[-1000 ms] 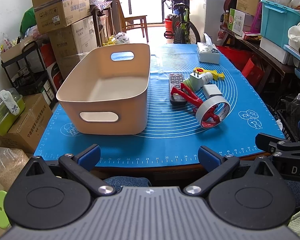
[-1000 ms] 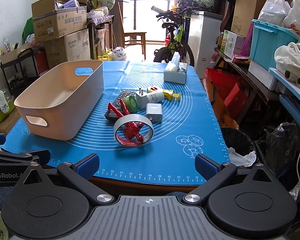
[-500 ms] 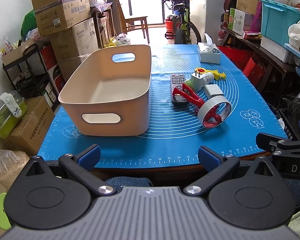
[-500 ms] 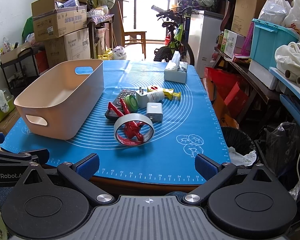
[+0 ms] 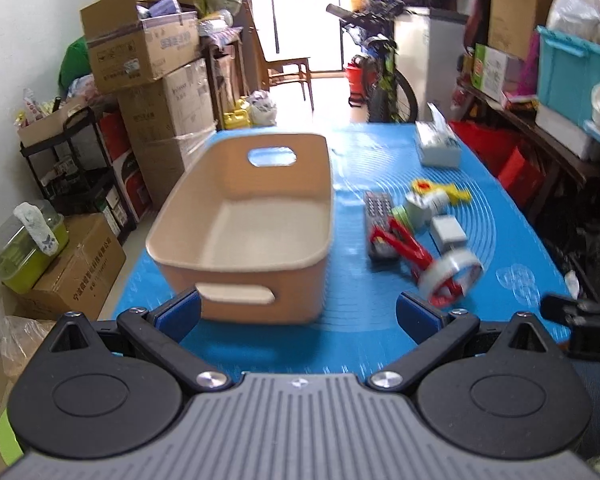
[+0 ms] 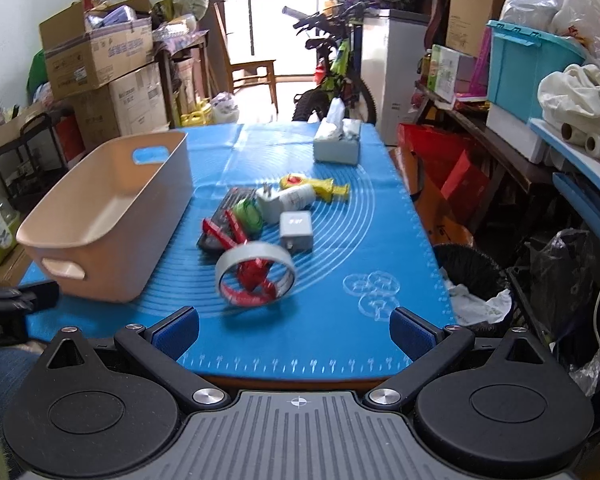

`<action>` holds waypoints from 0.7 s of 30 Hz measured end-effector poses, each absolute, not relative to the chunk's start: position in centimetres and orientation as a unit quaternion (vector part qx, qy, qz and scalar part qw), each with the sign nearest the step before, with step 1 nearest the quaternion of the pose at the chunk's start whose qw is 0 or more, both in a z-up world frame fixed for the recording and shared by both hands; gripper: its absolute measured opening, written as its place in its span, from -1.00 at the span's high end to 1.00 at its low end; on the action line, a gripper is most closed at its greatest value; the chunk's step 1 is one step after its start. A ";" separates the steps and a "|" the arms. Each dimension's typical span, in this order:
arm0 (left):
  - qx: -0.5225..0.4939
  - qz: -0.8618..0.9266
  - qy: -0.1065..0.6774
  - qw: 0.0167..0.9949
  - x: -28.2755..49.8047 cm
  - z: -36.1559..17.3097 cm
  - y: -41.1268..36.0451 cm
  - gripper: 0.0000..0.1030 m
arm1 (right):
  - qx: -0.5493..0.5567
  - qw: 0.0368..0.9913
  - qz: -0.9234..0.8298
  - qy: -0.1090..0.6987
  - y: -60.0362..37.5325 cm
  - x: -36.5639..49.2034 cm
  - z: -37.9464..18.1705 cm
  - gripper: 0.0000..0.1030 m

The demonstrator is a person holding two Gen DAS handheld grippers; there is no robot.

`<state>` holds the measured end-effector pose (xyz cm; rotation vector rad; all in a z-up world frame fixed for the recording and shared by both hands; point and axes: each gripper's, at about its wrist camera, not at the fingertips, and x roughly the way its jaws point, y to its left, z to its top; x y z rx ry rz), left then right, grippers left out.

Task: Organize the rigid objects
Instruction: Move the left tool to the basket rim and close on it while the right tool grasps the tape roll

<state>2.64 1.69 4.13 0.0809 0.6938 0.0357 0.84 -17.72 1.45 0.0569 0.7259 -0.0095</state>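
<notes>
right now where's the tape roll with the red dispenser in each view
Left wrist: the tape roll sits right of centre, right of the beige bin.
Right wrist: the tape roll sits centre-left, right of the bin.
Shared landmark: the tissue box at the mat's far end.

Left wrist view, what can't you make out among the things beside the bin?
- Tape roll: motion-blurred in the left wrist view; its red dispenser lacks detail.
- Remote control: partly covered by the red dispenser and green item; buttons unreadable.
- Tissue box: blurred, print illegible.
- Bin: floor hidden in the right wrist view by its wall.
</notes>
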 end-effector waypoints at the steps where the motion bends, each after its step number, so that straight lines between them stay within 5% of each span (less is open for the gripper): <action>1: 0.036 0.021 0.339 0.940 3.2 4.5 2.1 -0.99 | 0.027 0.935 -0.005 0.353 -17.7 1.2 1.7 -0.95; 21: 0.027 0.031 0.356 0.933 16.2 5.7 12.1 -0.98 | 0.037 0.931 -0.046 0.360 -15.3 10.0 0.9 -0.95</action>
